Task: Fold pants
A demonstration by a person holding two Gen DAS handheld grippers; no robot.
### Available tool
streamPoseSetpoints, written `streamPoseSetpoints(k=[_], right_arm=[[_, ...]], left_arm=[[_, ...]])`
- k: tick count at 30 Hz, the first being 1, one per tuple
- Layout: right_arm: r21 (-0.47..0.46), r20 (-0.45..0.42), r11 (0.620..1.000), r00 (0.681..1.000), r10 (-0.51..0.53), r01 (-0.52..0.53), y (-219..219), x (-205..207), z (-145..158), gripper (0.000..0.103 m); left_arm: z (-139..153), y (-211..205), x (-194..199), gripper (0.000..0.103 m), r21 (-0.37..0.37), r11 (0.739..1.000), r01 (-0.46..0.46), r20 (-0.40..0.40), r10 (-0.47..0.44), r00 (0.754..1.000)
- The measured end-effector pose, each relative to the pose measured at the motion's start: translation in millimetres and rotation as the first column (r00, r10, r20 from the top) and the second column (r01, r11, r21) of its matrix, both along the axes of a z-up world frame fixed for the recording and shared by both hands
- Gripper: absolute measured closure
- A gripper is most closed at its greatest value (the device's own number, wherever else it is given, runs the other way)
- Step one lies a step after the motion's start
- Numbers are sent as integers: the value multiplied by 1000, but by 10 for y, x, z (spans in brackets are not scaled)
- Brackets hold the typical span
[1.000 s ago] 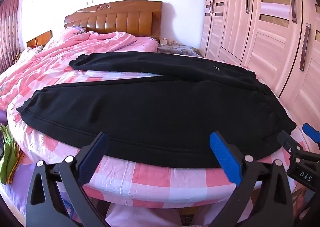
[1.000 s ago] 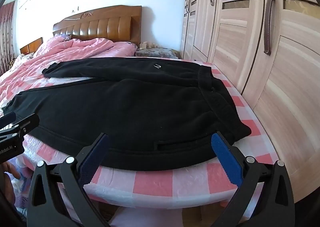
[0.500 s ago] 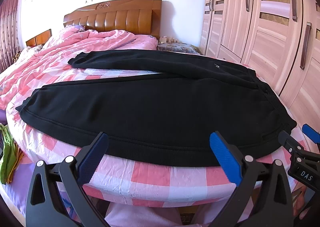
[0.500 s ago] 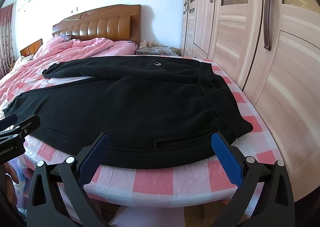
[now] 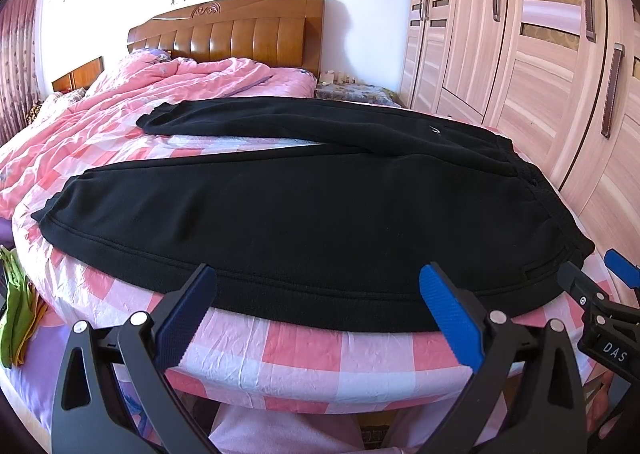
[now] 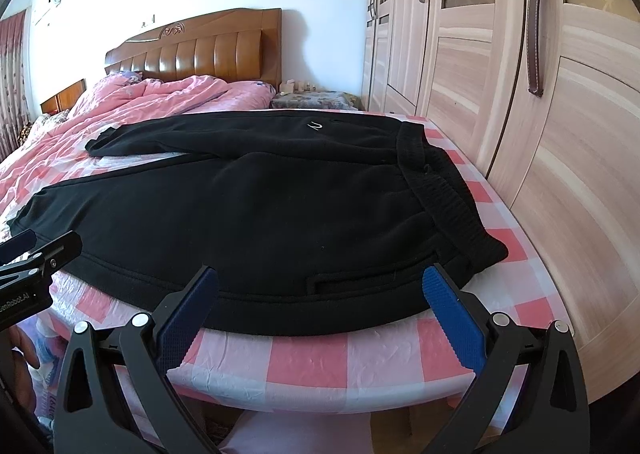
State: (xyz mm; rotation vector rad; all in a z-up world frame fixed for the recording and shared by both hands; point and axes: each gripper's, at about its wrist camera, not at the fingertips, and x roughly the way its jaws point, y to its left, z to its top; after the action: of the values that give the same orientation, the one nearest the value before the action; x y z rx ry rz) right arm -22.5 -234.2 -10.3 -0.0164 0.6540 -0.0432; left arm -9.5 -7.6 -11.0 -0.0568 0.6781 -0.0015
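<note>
Two grippers, left and right, hover wide apart and empty at six o'clock, near the bed edge. Beyond, black pants lie flat, legs toward ten o'clock. No fold looks made yet.

Place: a home bedroom
Signs: bed with wooden headboard standing far; wardrobe running along the right; pink quilt lying far left

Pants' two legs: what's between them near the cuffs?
Only bare pink-checked sheet shows in the wedge between the legs of the pants, in both wrist views. Nothing else lies in that gap.
</note>
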Motion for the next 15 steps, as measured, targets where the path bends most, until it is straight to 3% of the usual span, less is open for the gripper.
streamPoseSetpoints(k=[15], right_arm=[[3,-2,1000,1000,2,-2,12,-17,-16,4]], left_arm=[[-30,45,-16,2,-3,1000,-9,-5,9,1000]])
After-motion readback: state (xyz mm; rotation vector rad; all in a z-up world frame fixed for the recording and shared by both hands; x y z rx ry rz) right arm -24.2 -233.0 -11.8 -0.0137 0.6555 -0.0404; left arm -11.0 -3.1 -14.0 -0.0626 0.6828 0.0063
